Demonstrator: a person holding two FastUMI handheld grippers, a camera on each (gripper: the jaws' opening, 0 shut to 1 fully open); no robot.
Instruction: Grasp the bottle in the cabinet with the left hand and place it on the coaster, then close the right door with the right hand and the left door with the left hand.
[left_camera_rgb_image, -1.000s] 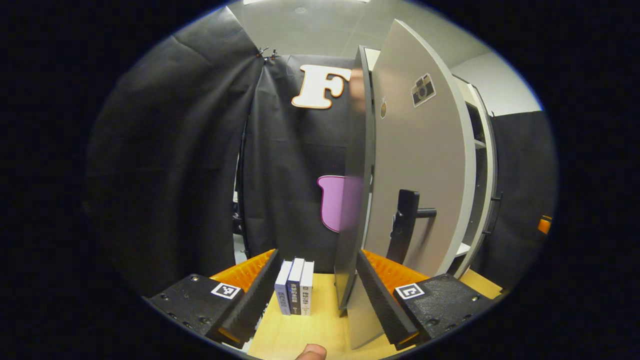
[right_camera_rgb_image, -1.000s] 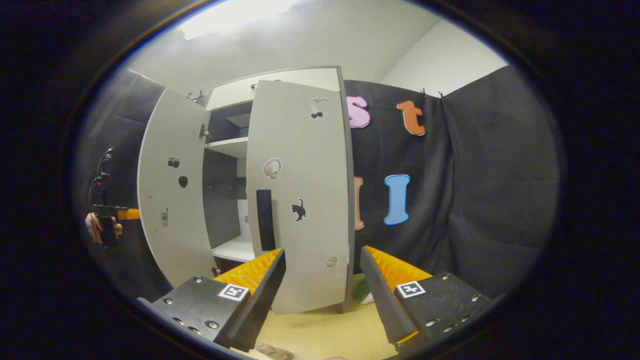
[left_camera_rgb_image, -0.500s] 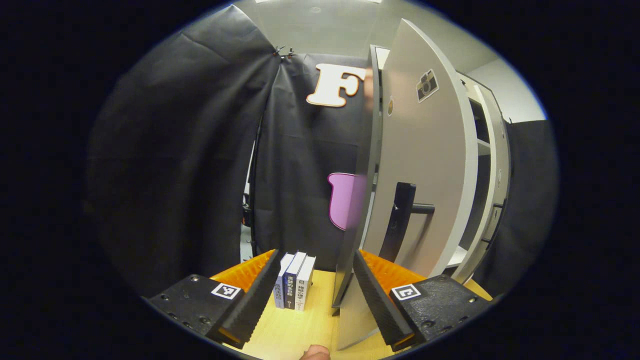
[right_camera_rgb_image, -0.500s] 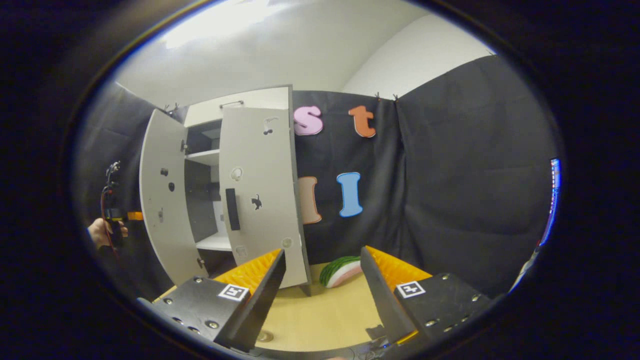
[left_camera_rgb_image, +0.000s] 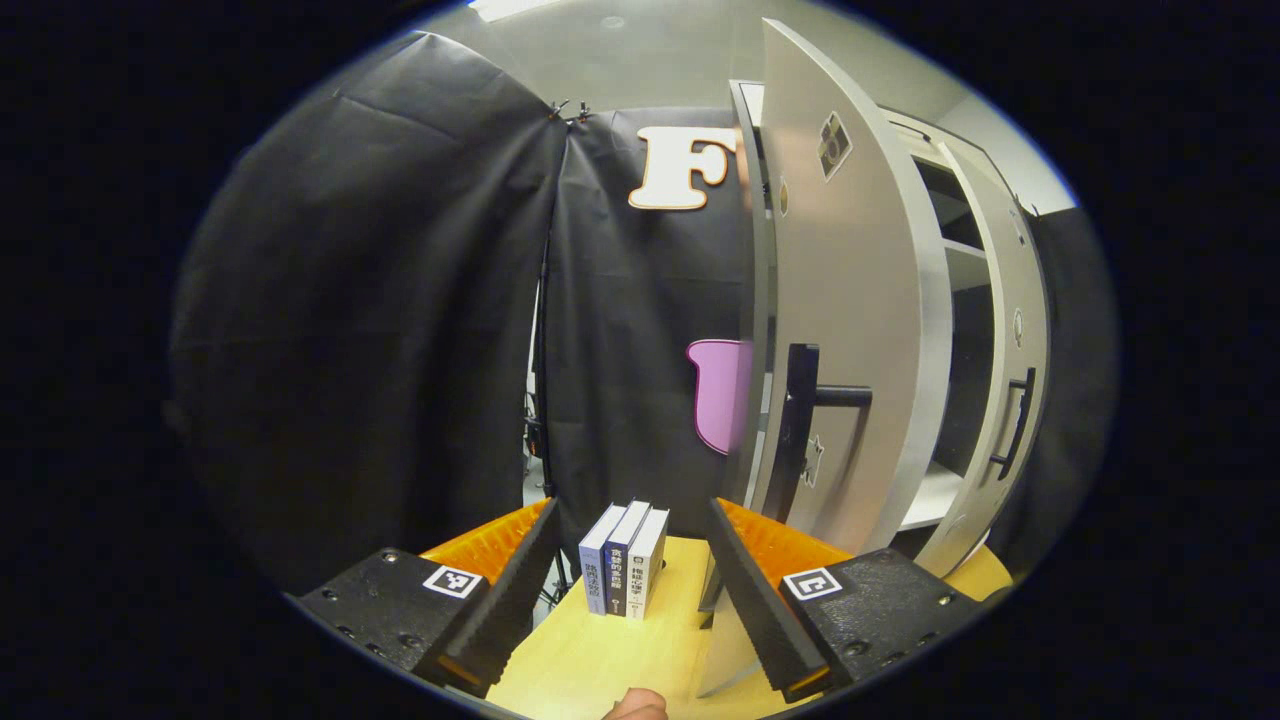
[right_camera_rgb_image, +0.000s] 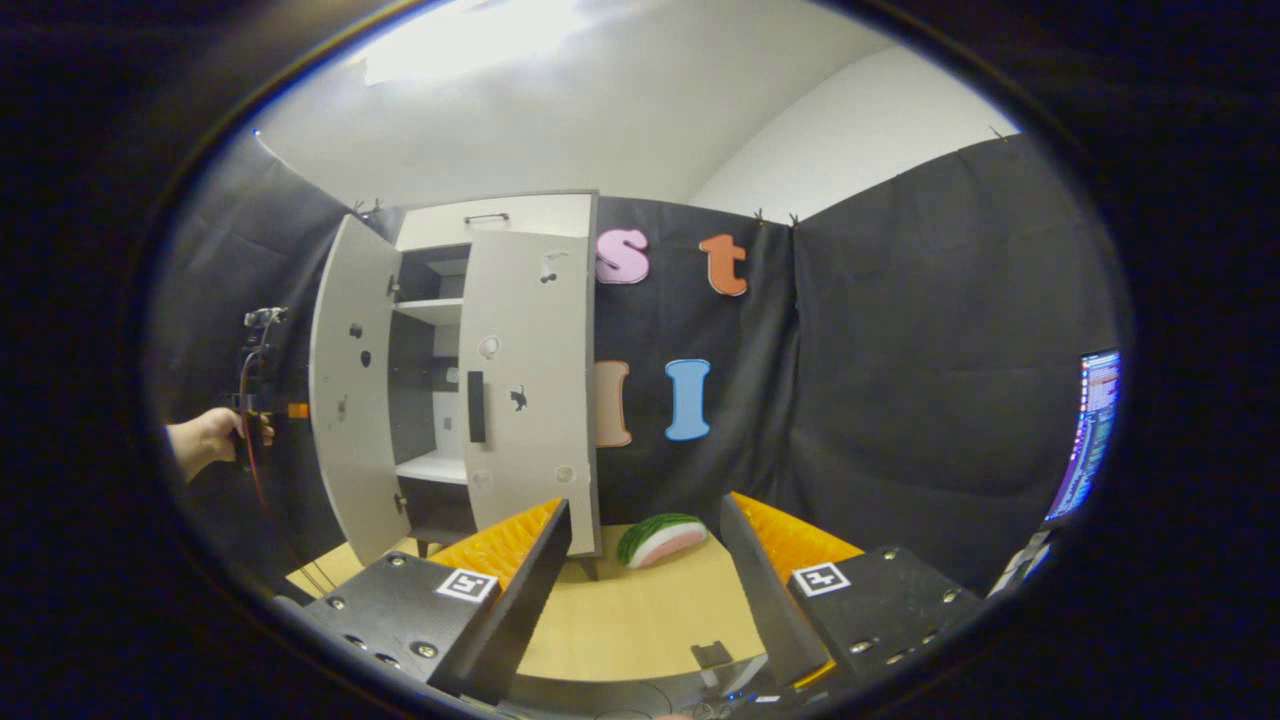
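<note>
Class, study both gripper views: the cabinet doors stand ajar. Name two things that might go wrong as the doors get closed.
1. The left gripper is open beside the left door's outer edge, near the black handle; a sideways push may slip off the edge.
2. The books stand on the table close to that door's foot; the gripper could knock them over.

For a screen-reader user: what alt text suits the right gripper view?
A white cabinet stands with its left door wide open and its right door nearly shut. The open right claw hovers over a wooden table near a watermelon slice.
</note>
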